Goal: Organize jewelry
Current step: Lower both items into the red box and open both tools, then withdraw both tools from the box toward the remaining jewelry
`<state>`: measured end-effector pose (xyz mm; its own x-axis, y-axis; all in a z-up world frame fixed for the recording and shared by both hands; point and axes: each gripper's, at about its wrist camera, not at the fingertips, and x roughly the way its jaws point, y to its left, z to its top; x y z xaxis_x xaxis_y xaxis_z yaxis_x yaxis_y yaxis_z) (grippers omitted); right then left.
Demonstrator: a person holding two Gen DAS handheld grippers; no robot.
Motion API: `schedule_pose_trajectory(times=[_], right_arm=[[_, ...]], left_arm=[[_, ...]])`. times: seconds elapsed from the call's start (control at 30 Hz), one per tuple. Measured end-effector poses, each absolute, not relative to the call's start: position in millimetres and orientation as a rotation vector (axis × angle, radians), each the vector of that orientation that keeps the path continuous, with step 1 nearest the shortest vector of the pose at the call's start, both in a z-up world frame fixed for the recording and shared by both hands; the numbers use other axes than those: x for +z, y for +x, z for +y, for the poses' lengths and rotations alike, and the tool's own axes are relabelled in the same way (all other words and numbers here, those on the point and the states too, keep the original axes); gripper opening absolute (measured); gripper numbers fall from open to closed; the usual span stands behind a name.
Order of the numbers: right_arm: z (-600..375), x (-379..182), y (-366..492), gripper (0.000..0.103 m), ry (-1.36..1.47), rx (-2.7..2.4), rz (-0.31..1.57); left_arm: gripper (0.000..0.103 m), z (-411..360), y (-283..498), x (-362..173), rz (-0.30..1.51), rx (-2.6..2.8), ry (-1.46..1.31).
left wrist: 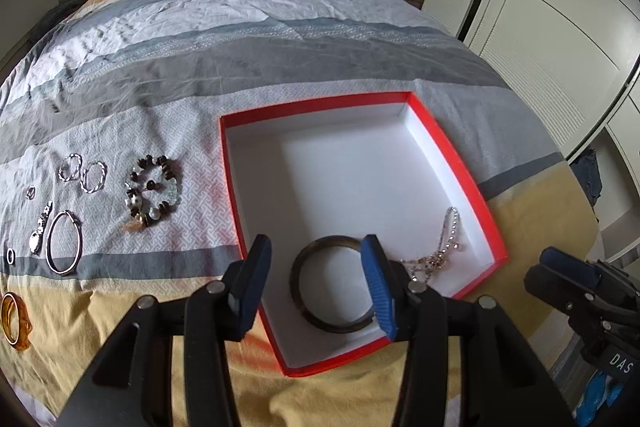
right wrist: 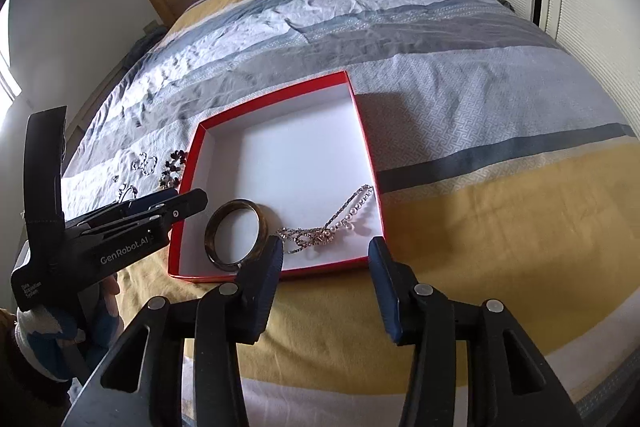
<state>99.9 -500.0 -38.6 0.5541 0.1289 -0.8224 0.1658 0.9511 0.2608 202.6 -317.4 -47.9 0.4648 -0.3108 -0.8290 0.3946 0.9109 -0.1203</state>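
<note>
Two grippers hover at the foot of a bed, both pointing toward an open red box. Nearest, the left gripper [left wrist: 316,283] has its jaws spread apart and holds nothing; they stand on either side of a dark bangle [left wrist: 334,285] lying flat on the box floor, though whether they touch it cannot be told. The right gripper [right wrist: 326,287] waits just outside the near wall, its jaws also apart and empty.

Inside the red box [right wrist: 362,147], a shallow tray with a white lining, only two pieces lie: the bangle in the near left corner and, touching or just beside it, a tangled silver chain [right wrist: 328,231] with small pearl beads trailing toward the right wall. The far half of the box is bare.

The bangle looks rigid, smooth and probably slippery; pinching across its band at one side seems the safest hold. The chain is limp and light, likely to snag or slip through, so gathering its knotted middle seems best.

Left of the box, on the striped bedspread [left wrist: 280,27], the unsorted pieces wait. Closest is an amber bangle [left wrist: 14,319], stiff and glossy. Beyond it lie a thin metal hoop bracelet [left wrist: 64,241], a small watch [left wrist: 40,233] and a tiny dark ring [left wrist: 10,256]. Farther on sit a beaded bracelet [left wrist: 154,189], bumpy and probably stretchy, easy to grip across the beads, and two twisted silver rings [left wrist: 82,173], which look fiddly to lift off soft cloth.
</note>
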Motion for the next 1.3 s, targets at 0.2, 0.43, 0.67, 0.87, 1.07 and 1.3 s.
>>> schedule_pose_trajectory(times=[0.2, 0.43, 0.67, 0.87, 1.07, 1.3], right_arm=[[-495, -6, 61, 0.049, 0.324, -0.045, 0.933], [-470, 21, 11, 0.056, 0.321, -0.034, 0.878], [-419, 32, -28, 0.056, 0.298, 0.015, 0.852], [-380, 43, -56, 0.058, 0.283, 0.053, 0.813], [-345, 58, -72, 0.058, 0.24, 0.106, 0.774], [-320, 71, -70, 0.062, 0.214, 0.157, 0.729]], left_arm=[[0.045, -298, 164, 0, 0.86, -0.452, 0.117], [0.045, -237, 105, 33, 0.794, -0.387, 0.115], [0.045, -136, 58, 47, 0.776, -0.25, 0.045], [0.045, -46, 32, 67, 0.764, -0.139, -0.037], [0.045, 21, 5, 80, 0.728, -0.039, -0.065], [0.045, 73, -3, 80, 0.724, 0.046, -0.126]])
